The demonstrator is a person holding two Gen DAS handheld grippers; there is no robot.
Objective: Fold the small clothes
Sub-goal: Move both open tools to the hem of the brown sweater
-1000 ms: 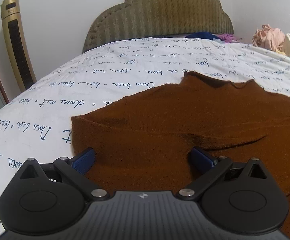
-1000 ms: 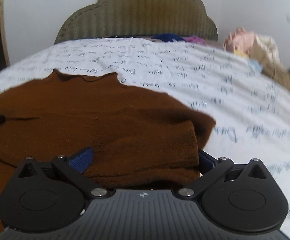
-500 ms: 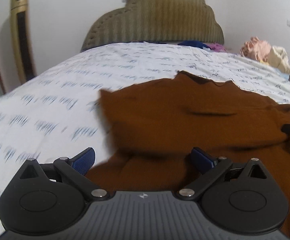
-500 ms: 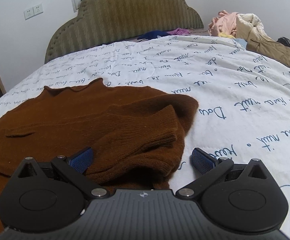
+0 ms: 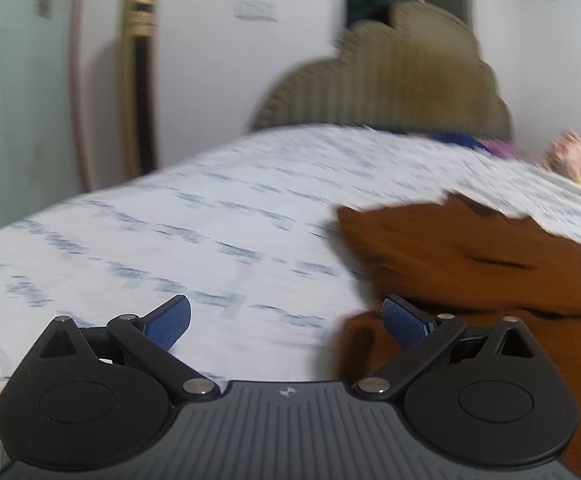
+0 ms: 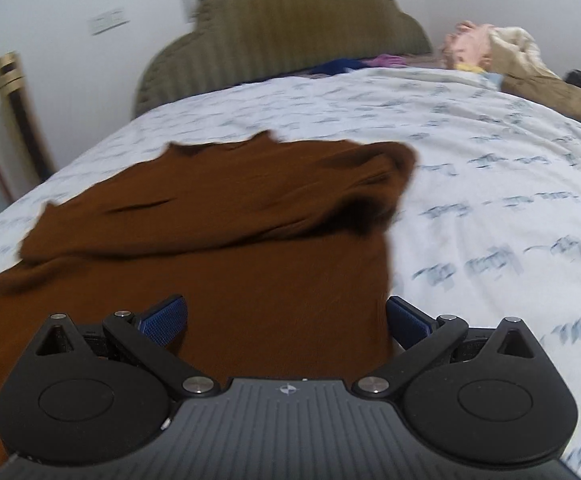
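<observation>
A brown knit sweater (image 6: 218,216) lies on the bed with both sleeves folded in across its body. In the left wrist view the sweater (image 5: 470,268) sits at the right, blurred. My left gripper (image 5: 286,320) is open and empty, over the white sheet at the sweater's left edge. My right gripper (image 6: 284,318) is open and empty, above the sweater's lower right part, its right finger near the sweater's right edge.
The bed has a white sheet with blue script (image 6: 490,184) and an olive padded headboard (image 6: 282,32). A heap of clothes (image 6: 502,56) lies at the far right. A gold and black tower unit (image 5: 138,80) stands by the wall at the left.
Both grippers pulled back and apart from the sweater. The left one swung left onto bare sheet. The right sleeve now lies folded across the body.
</observation>
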